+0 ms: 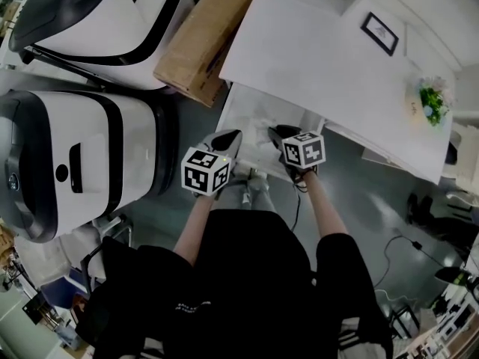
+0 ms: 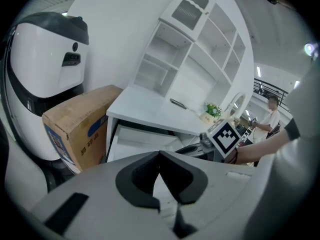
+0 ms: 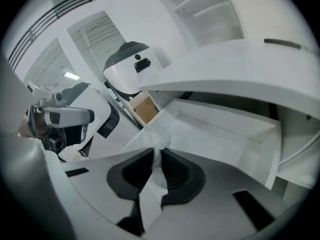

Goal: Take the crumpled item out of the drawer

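Only the right gripper view reveals the thin, translucent crumpled item (image 3: 159, 140) pinched in the nearly closed right gripper (image 3: 157, 153) above the smooth white open drawer (image 3: 225, 134); the left gripper (image 2: 160, 155) is closed, empty

Head view looks steeply down; both gripper views share the drawer (image 3: 225, 134).

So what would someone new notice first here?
First, the right gripper pinching a crumpled clear plastic item at the open white drawer under the desk. Then the big white-and-black machines at the left of the head view, with a cardboard box between them and the desk.
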Motion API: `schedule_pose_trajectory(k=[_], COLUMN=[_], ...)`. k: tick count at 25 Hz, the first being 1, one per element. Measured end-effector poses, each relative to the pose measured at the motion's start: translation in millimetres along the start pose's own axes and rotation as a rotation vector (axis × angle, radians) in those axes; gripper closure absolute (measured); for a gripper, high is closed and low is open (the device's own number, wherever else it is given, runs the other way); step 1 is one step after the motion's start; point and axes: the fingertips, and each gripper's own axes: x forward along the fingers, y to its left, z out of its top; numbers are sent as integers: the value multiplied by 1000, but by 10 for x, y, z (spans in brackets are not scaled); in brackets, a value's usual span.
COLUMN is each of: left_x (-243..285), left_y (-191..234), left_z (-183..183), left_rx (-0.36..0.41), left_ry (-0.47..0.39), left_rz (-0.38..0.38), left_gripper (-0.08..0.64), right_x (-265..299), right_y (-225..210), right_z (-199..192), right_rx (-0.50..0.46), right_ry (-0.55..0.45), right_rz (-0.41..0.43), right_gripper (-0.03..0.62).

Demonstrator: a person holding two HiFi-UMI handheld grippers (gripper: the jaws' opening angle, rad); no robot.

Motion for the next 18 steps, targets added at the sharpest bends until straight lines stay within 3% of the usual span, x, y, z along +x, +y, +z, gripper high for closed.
schedule_pose_trajectory(k=[18], left_x=[-421], left_y=[-377], left_z=[382], left_rx=[90], left_ry=[-158], left_rz=[-42], left_gripper=[563], right_x=[-1155], right_y=[430], right_z=[599], right_rx=[-40], right_ry=[-361], right_rz=[2], right_gripper=[554])
